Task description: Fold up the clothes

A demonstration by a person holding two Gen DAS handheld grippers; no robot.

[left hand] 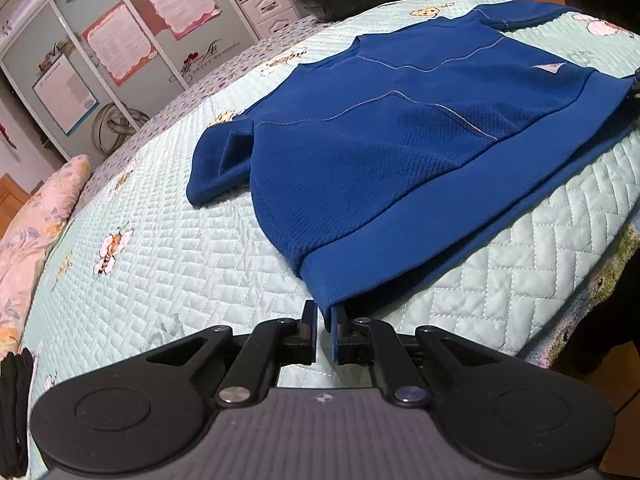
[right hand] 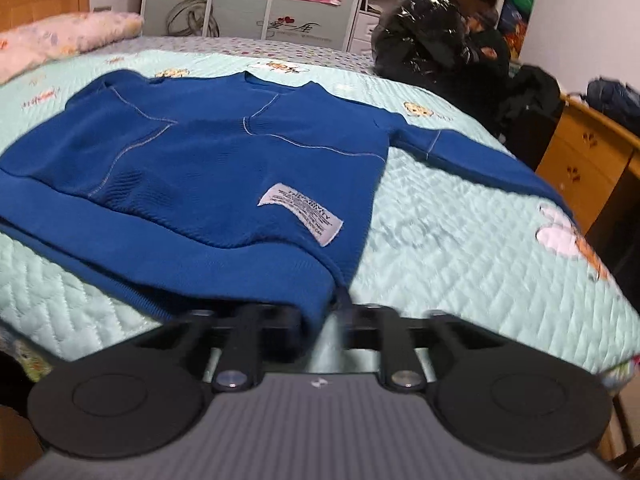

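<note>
So the big thing first: a pale mint quilted bedspread with little cartoon bee prints point(left hand: 132, 272) covers the whole bed, and a royal-blue knit sweatshirt with thin pale seam lines point(left hand: 400, 152) lies spread flat on it, collar toward the far side and hem band toward the cameras. In the right wrist view the same sweatshirt point(right hand: 192, 168) shows a white sewn-on care label point(right hand: 301, 214) near its bottom corner, and one long sleeve runs out to the right toward the bed edge.

Left gripper point(left hand: 324, 324) is down at the near-left hem corner with its black fingers almost together, and the hem corner drops right into the narrow gap between them, so it's pinched. Right gripper point(right hand: 324, 320) sits at the other hem corner; that view is blurry, but the jaws are nearly closed and blue fabric drapes over the left finger and down into the slot, so it looks clamped on the hem too.

Room-wise, plenty of bare quilt to the left of the sweatshirt, up to a pink floral pillow point(left hand: 36, 220) by the headboard side. On the right the bed edge is close, with a wooden drawer cabinet point(right hand: 580, 168) just past it. A person in a shiny black puffer jacket point(right hand: 428, 32) sits at the far edge of the bed.
</note>
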